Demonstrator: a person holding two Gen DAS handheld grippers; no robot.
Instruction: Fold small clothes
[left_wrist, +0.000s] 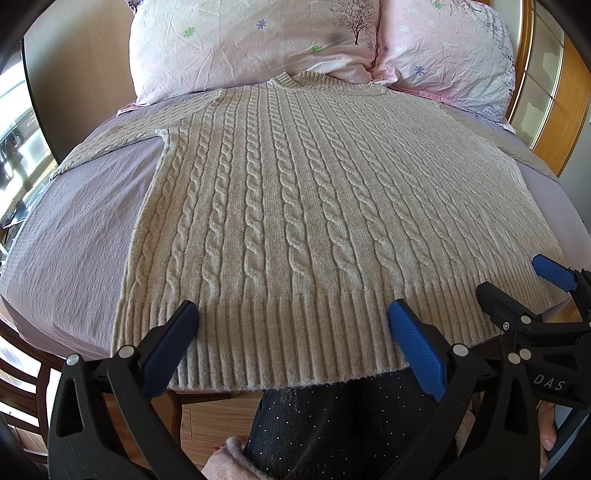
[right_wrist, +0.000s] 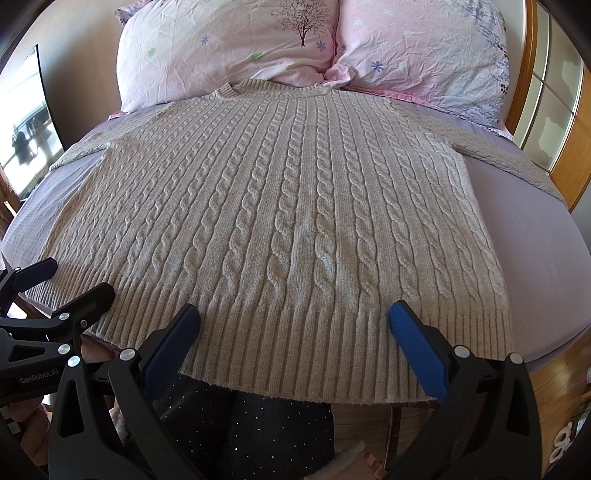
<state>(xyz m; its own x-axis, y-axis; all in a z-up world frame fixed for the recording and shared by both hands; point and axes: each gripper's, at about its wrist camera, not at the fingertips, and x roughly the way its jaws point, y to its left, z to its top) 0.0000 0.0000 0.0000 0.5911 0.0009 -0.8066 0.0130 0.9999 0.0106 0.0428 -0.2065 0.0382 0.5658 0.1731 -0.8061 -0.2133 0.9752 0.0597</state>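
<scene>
A beige cable-knit sweater (left_wrist: 295, 206) lies flat on the bed, collar toward the pillows, ribbed hem at the near edge, both sleeves spread out to the sides. It also fills the right wrist view (right_wrist: 288, 221). My left gripper (left_wrist: 291, 317) is open and empty, hovering just over the hem. My right gripper (right_wrist: 293, 317) is open and empty, also over the hem. The right gripper shows at the right edge of the left wrist view (left_wrist: 517, 280), open. The left gripper shows at the left edge of the right wrist view (right_wrist: 70, 277), open.
The bed has a lilac sheet (left_wrist: 74, 229). Two pink floral pillows (left_wrist: 251, 44) (right_wrist: 417, 51) lean at the head. A wooden headboard (right_wrist: 554, 110) stands at the right. The person's dark speckled trousers (left_wrist: 332, 424) and wood floor lie below the near bed edge.
</scene>
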